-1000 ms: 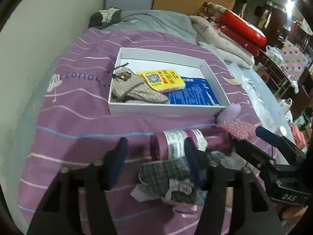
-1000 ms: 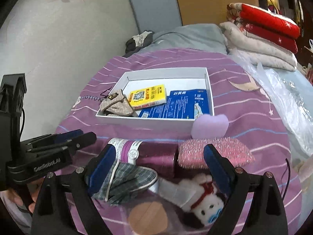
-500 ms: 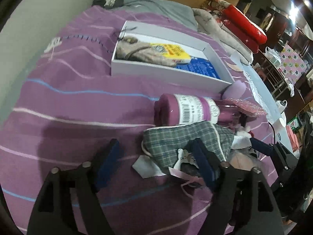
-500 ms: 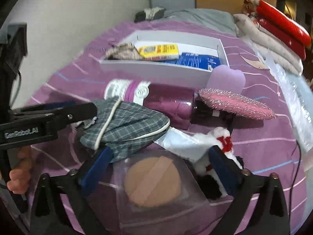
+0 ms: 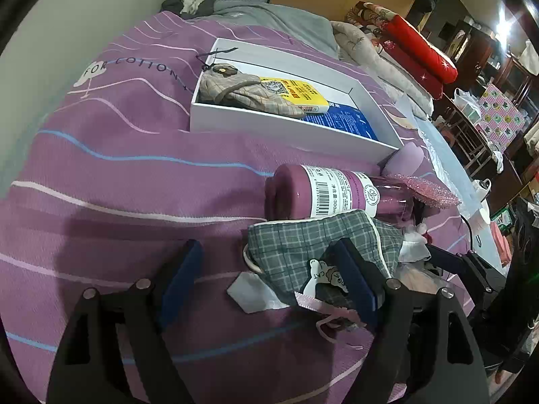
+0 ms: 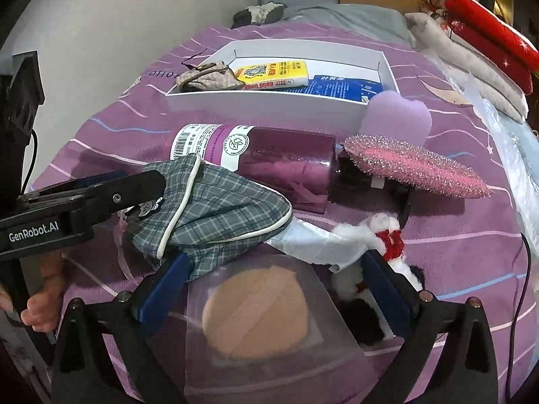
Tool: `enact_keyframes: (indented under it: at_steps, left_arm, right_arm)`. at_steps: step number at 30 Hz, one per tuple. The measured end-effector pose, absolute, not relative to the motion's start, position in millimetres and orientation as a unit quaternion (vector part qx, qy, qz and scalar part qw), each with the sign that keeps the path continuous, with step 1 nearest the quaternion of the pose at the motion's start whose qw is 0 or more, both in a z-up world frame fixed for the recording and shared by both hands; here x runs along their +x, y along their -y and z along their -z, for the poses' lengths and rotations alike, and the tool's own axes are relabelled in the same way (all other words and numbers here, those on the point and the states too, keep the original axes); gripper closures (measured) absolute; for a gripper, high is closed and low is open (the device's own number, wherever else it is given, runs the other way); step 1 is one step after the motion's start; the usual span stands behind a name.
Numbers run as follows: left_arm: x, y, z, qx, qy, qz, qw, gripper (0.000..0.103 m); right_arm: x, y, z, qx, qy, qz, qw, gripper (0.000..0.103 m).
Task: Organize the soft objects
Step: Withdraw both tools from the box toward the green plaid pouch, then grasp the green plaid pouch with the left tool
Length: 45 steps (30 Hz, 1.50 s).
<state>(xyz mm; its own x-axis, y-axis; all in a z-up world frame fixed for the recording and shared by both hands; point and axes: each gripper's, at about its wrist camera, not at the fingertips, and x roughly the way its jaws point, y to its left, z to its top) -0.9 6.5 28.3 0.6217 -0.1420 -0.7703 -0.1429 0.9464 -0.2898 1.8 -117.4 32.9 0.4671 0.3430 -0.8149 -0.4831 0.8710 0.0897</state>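
The plaid pouch (image 6: 215,212) is left on the bed (image 5: 118,168), near the white box (image 5: 286,128), probably its destination. It is flanked by the released jaws of the left gripper (image 5: 266,279); the right gripper (image 6: 269,289) is spread around a bagged sponge (image 6: 256,313).

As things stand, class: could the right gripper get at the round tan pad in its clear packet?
Probably yes. The tan pad lies directly between the open right gripper fingers, top uncovered. Only the plaid pouch overlaps the packet's far-left corner, and the plush toy crowds the right finger.
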Motion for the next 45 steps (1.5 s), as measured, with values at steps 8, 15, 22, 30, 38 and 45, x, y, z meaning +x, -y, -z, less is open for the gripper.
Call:
enact_keyframes:
  at_steps: [8, 15, 22, 30, 38, 45]
  left_arm:
    - [1, -4, -31, -0.151, -0.436, -0.009, 0.887, 0.022]
    - [0, 1, -50, -0.136, -0.453, 0.01, 0.881, 0.023]
    - [-5, -4, -71, -0.171, -0.442, 0.033, 0.88, 0.023]
    - [-5, -4, -72, -0.153, -0.434, 0.005, 0.888, 0.023]
    - [-7, 17, -70, -0.119, -0.439, 0.021, 0.89, 0.023]
    - [-9, 34, -72, -0.095, -0.443, 0.037, 0.89, 0.023]
  right_arm:
    - [3, 120, -34, -0.066, -0.456, -0.25, 0.852, 0.0]
    - [3, 130, -48, -0.028, -0.475, -0.265, 0.839, 0.001]
    - [-3, 123, -54, -0.059, -0.499, -0.23, 0.834, 0.007]
    - [-17, 143, -58, -0.067, -0.463, -0.208, 0.859, 0.01]
    - [-7, 166, -63, -0.001, -0.458, -0.217, 0.862, 0.017]
    - [-1, 189, -73, 0.054, -0.455, -0.204, 0.865, 0.043]
